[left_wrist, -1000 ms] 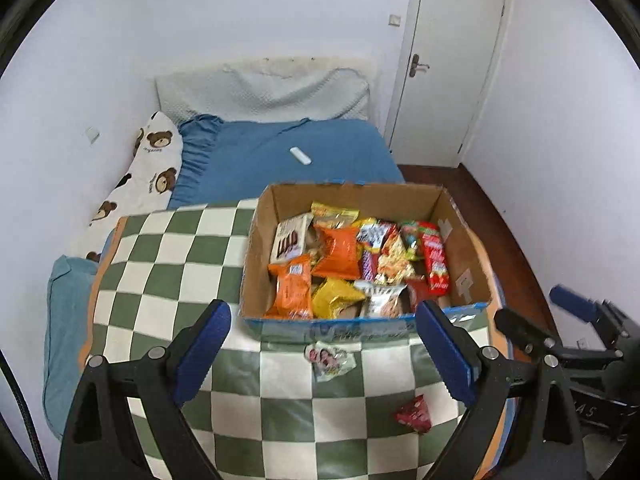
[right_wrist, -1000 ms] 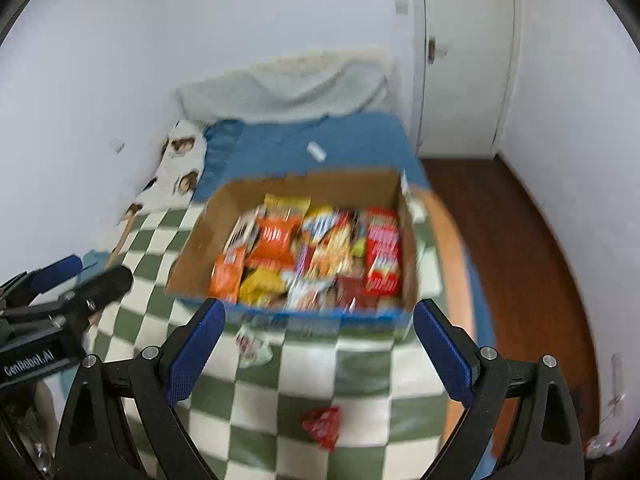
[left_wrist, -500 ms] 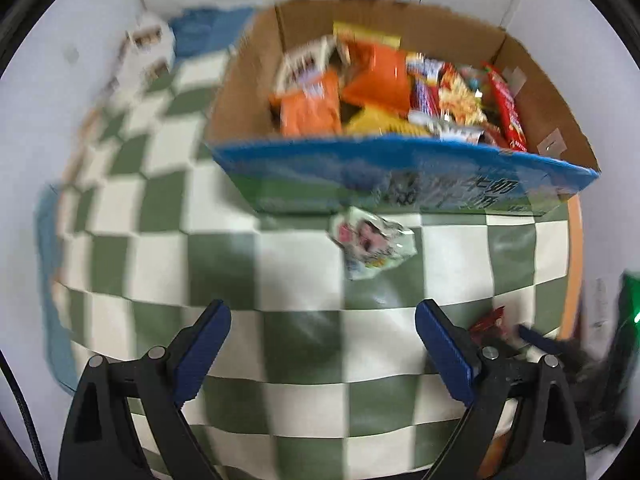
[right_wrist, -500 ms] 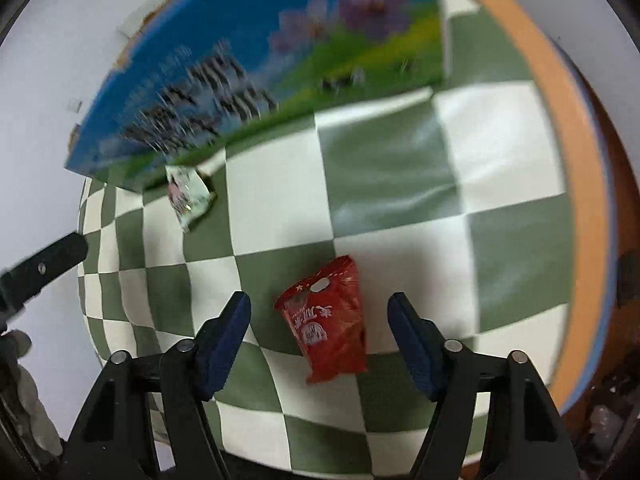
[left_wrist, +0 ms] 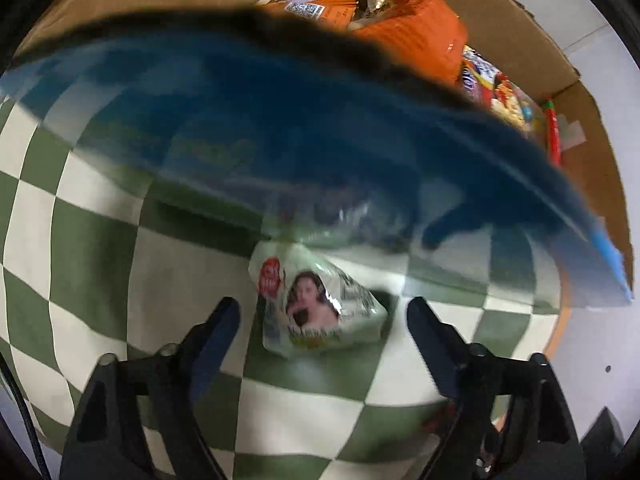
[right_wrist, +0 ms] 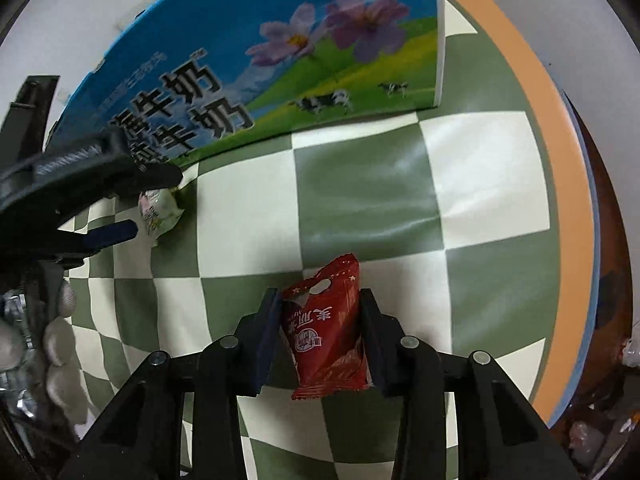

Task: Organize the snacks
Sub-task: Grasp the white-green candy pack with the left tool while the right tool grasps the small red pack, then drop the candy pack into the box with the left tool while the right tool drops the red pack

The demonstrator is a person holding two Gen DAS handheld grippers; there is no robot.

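- right hand-held gripper (right_wrist: 320,330): its blue-padded jaws have just been closing and now pinch the small red foil snack packet (right_wrist: 325,328) by its two long sides, low in the middle of the right wrist view.
- left hand-held gripper (left_wrist: 322,314): its jaws have just been narrowing but stand clear of the puffy white-and-green snack packet with a printed portrait (left_wrist: 316,312), which sits between them untouched, low in the middle of the left wrist view.
- risks: the red packet is slick foil gripped near its lower half, so i judge it could slide or twist out on the lift. the white packet lies close against the blue printed wall of the cardboard snack box (right_wrist: 256,64); the far finger could catch that wall, or the air-filled pouch could squirt sideways.
- red packet: long axis runs up the frame along the fingers, hang-hole end farthest from the camera, flat on the green-and-white checked cloth surface (right_wrist: 480,184).
- white packet: roughly as broad as long, lying flat with its portrait face up.
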